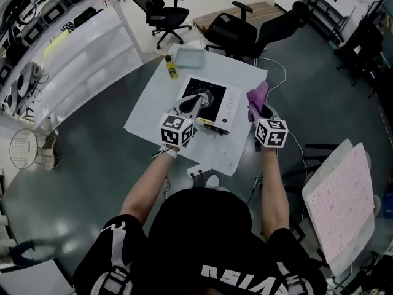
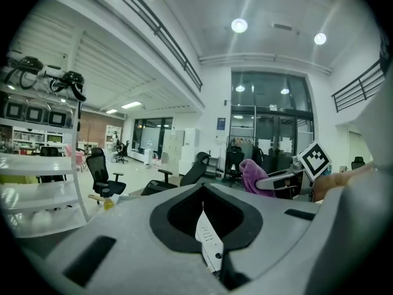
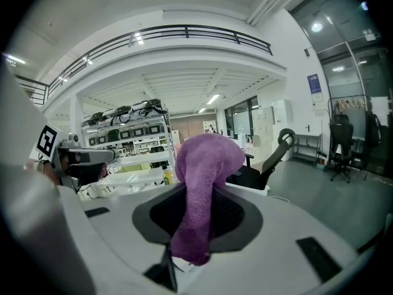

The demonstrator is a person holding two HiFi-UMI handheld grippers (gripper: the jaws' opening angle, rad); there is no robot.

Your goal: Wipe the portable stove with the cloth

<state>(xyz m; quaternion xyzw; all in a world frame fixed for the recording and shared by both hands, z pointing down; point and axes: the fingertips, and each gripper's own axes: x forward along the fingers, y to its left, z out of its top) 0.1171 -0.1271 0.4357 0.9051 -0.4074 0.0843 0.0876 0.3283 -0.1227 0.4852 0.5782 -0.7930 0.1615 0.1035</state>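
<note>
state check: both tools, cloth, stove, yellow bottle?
Left tool: jaws together, empty, over the stove.
Right tool: shut on the cloth.
Cloth: bunched, held in the air, not touching the stove.
Portable stove: flat on the white mat, no pot on it.
Yellow bottle: upright, capped.

brightness: even and rather dim in the head view; the white worktop [image 1: 153, 112] is brightest.
source: round ceiling lamps [image 2: 239, 24] high above the worktop.
shadows: faint, soft-edged beside the worktop.
glare: pale sheen on the floor [image 1: 67, 226] left of the worktop.
distortion: both gripper views bulge, corners black.
focus: cloth [image 3: 206, 183] crisp, nearest foreground soft.
</note>
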